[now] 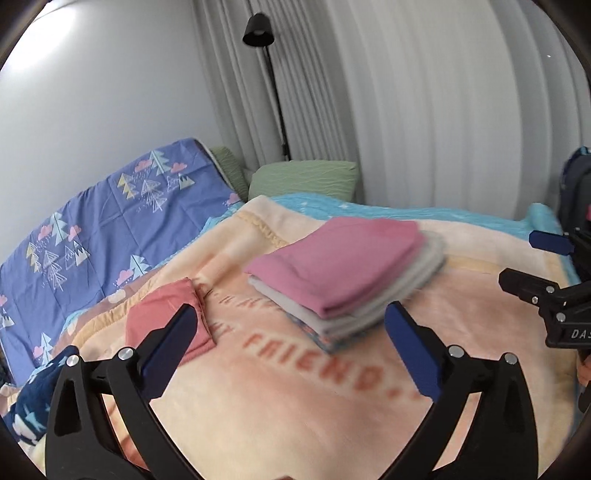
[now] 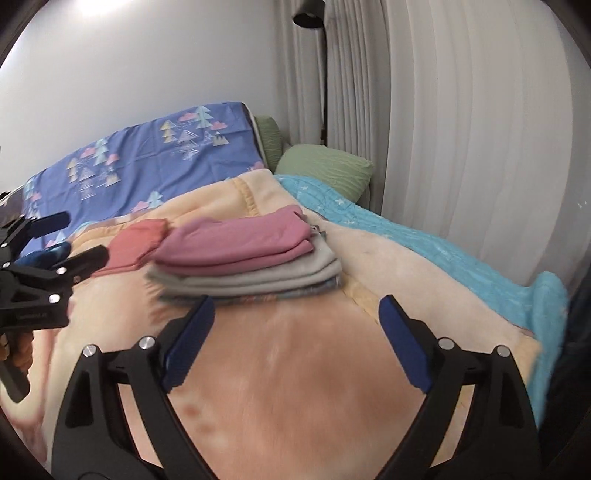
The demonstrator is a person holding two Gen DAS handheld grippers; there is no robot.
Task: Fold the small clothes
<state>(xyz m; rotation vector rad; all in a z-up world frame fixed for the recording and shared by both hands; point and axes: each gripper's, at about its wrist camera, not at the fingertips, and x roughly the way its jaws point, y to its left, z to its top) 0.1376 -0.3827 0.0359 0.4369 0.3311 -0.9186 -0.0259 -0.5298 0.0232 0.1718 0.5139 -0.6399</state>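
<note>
Pink-topped, the stack of folded clothes (image 1: 343, 280) was pictured on the peach blanket (image 1: 295, 406), ahead of the empty, spread left gripper (image 1: 288, 347) and right gripper (image 2: 295, 336), the right judged nearer.

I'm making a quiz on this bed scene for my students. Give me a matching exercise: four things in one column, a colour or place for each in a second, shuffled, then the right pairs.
Things:
1. pink garment
2. coral garment
3. pillow
4. lamp

Descriptions:
A. green, at the head of the bed
B. black, standing by the curtain
C. folded, on top of the stack
D. folded, lying alone on the blanket beside the stack

Pairs: 1-C, 2-D, 3-A, 4-B
</note>
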